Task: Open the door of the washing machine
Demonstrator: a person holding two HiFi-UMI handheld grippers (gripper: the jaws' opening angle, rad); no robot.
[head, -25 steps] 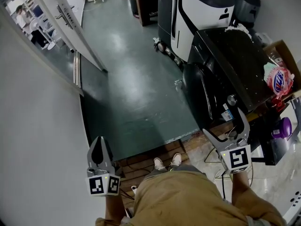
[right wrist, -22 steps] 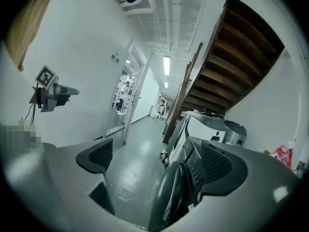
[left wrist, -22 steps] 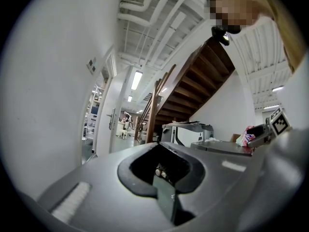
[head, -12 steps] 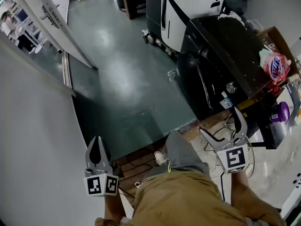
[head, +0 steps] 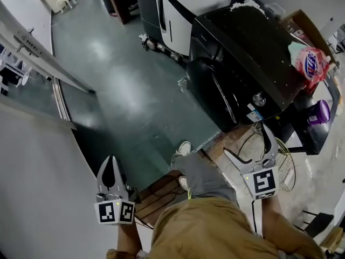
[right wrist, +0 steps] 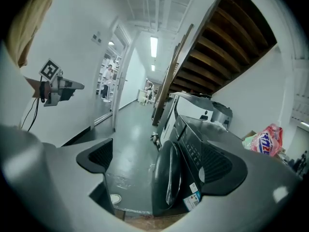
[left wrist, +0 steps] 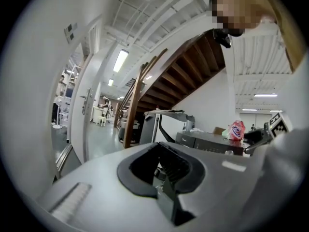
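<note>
Where the arms are held: both low at the person's hips, forearms reaching forward, one on each side of the tan trousers (head: 210,232)
left gripper (head: 111,161): points ahead beside the white wall (head: 38,193), over the dark green floor (head: 135,101); its jaws are pressed together with nothing between them
right gripper (head: 245,140): points toward the near lower corner of the washing machine (head: 245,63) and stays apart from it; its jaws are spread wide, empty, touching nothing
grippers counted: two
washing machine counted: one, a black front-loader standing ahead and to the right
door (head: 214,93): one, round and dark, lying flush against the machine's front; in the right gripper view it shows in the gap between the jaws, well beyond them
detergent bag (head: 308,65): one, pink, just past the far edge of the machine's top
purple bottle (head: 318,113): one, to the right of the machine, lower down
shoe (head: 184,147): one white one in view, at the edge of the green floor, between the two grippers
</note>
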